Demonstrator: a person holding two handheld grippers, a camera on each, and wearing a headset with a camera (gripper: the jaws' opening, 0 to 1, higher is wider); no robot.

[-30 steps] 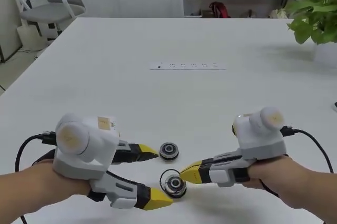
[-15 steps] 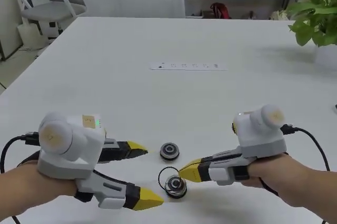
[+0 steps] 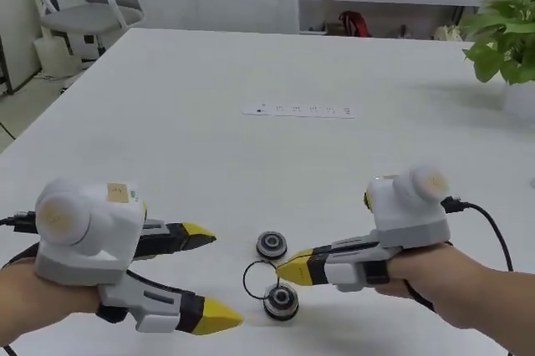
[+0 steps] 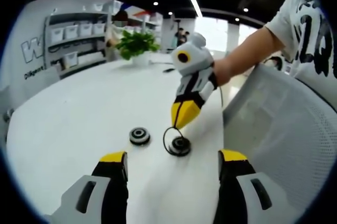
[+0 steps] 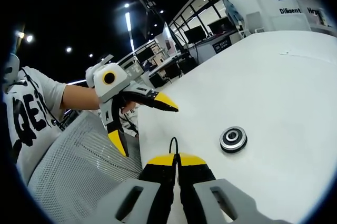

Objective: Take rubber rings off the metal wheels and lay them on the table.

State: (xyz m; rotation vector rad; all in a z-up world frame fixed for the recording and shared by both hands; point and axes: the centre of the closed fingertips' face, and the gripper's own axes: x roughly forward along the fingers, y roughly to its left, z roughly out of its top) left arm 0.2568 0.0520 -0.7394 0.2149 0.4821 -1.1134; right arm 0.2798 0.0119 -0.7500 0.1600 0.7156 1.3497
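Two small metal wheels lie on the white table: the far wheel (image 3: 271,245) (image 4: 139,135) (image 5: 233,138) and the near wheel (image 3: 281,301) (image 4: 180,146). My right gripper (image 3: 282,269) (image 4: 181,120) (image 5: 177,160) is shut on a thin black rubber ring (image 3: 255,278) (image 4: 169,135) (image 5: 172,143), which hangs as a loop just above and left of the near wheel. My left gripper (image 3: 209,277) (image 4: 172,162) stands open to the left of both wheels, nothing between its yellow-tipped jaws.
A white strip with dark marks (image 3: 298,110) lies mid-table. A potted plant (image 3: 504,34) stands at the far right edge. Office chairs (image 3: 86,5) and shelves sit beyond the table's far end.
My left gripper has drawn back to the left, away from the near wheel. The right gripper has pulled the ring up off that wheel; the loop now hangs free.
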